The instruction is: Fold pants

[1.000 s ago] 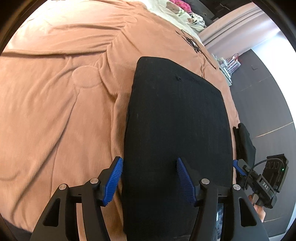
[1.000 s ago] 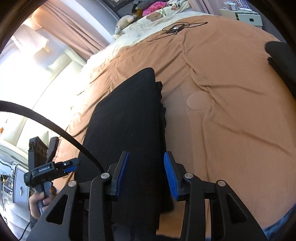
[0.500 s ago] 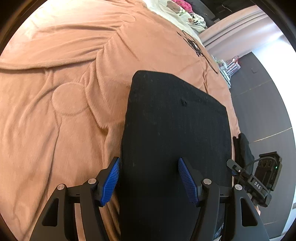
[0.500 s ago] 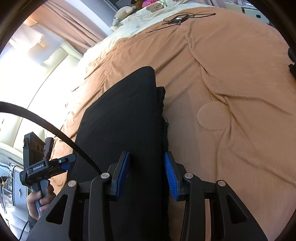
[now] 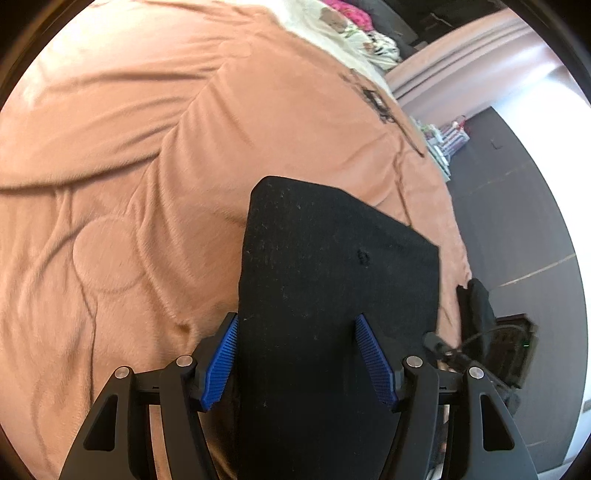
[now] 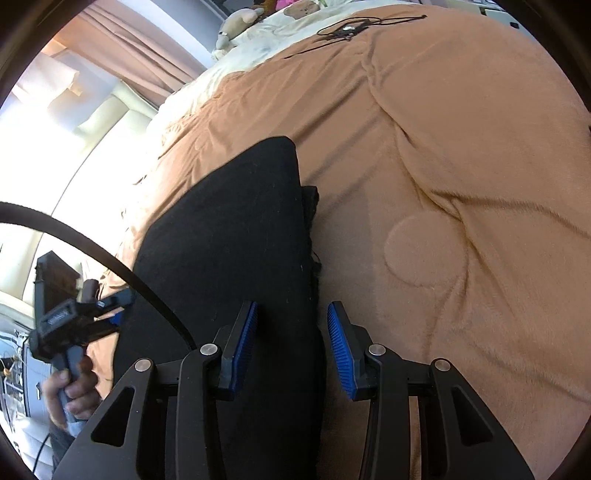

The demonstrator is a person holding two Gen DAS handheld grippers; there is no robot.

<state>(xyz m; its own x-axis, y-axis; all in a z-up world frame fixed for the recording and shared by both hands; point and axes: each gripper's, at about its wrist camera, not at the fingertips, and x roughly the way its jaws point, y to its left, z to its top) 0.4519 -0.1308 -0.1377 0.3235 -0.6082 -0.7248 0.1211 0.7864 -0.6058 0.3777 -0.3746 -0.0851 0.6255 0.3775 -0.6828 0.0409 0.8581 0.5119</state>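
Observation:
The black pants (image 5: 332, 258) are folded into a flat panel that hovers just over the orange-brown bedspread (image 5: 147, 147) and casts a shadow on it. My left gripper (image 5: 295, 354) has its blue pads set wide on the near end of the panel, with cloth filling the gap between them. In the right wrist view the pants (image 6: 229, 229) run away from my right gripper (image 6: 291, 339), which is shut on their thick right edge. A hand (image 6: 70, 391) holds the left gripper (image 6: 110, 310) at the panel's left side. The right gripper (image 5: 443, 347) shows at the right side in the left wrist view.
A second black cloth (image 5: 476, 306) lies at the bed's right edge, above dark floor (image 5: 517, 221). A thin black cable (image 6: 347, 29) lies far up the bedspread (image 6: 443, 147), before pale pillows and a plush toy (image 6: 236, 22). Curtains and a bright window are at the left.
Both grippers have travelled across the bed with the pants in them. The round quilted patch slid down the frame in both views, and the black cloth left the right wrist view.

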